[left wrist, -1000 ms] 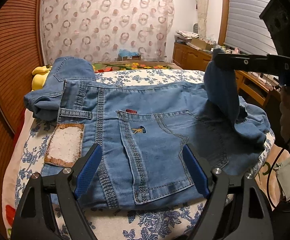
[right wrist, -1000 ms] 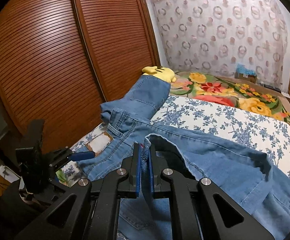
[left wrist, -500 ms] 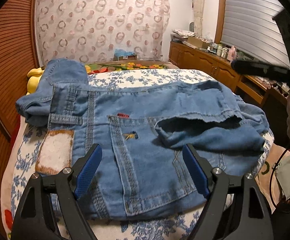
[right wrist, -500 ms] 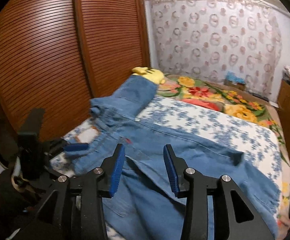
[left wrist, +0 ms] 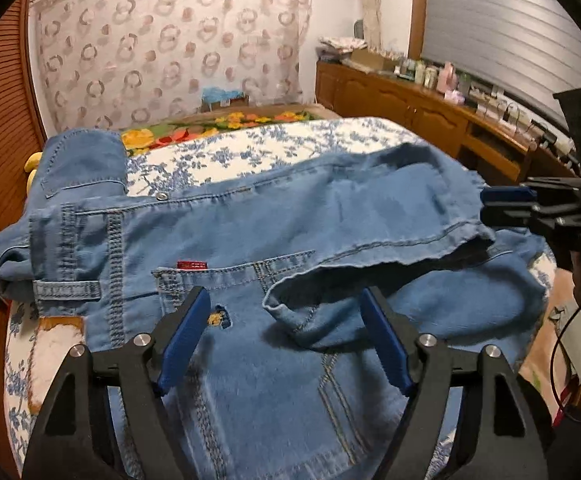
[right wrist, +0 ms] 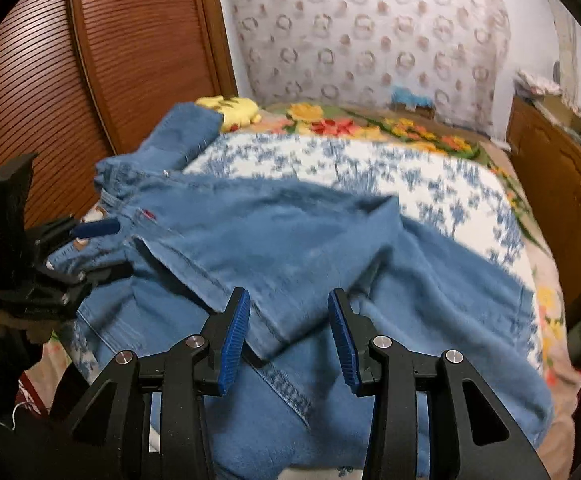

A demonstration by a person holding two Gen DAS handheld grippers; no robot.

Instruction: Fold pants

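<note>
Blue jeans (left wrist: pixel 250 232) lie across the near end of a bed, partly folded, with one leg (left wrist: pixel 370 220) laid over the seat and back pocket. They show in the right wrist view too (right wrist: pixel 290 248). My left gripper (left wrist: pixel 286 344) is open and empty, just above the seat of the jeans near the folded leg's hem. My right gripper (right wrist: pixel 288 340) is open and empty above the folded leg's edge. It shows side-on at the right of the left wrist view (left wrist: pixel 510 200). The left gripper appears at the left of the right wrist view (right wrist: pixel 94 228).
The bed has a blue-flowered white sheet (left wrist: pixel 250 152) and a bright flowered cover (left wrist: pixel 226 124) beyond. A slatted wooden wardrobe (right wrist: pixel 90 60) stands along one side. A wooden dresser (left wrist: pixel 430 112) with bottles stands on the other. A yellow soft toy (right wrist: pixel 238 108) lies near the wardrobe.
My right gripper opened and let go of the jeans leg, which dropped flat over the seat. It then drew back. My left gripper moved forward and lower over the jeans.
</note>
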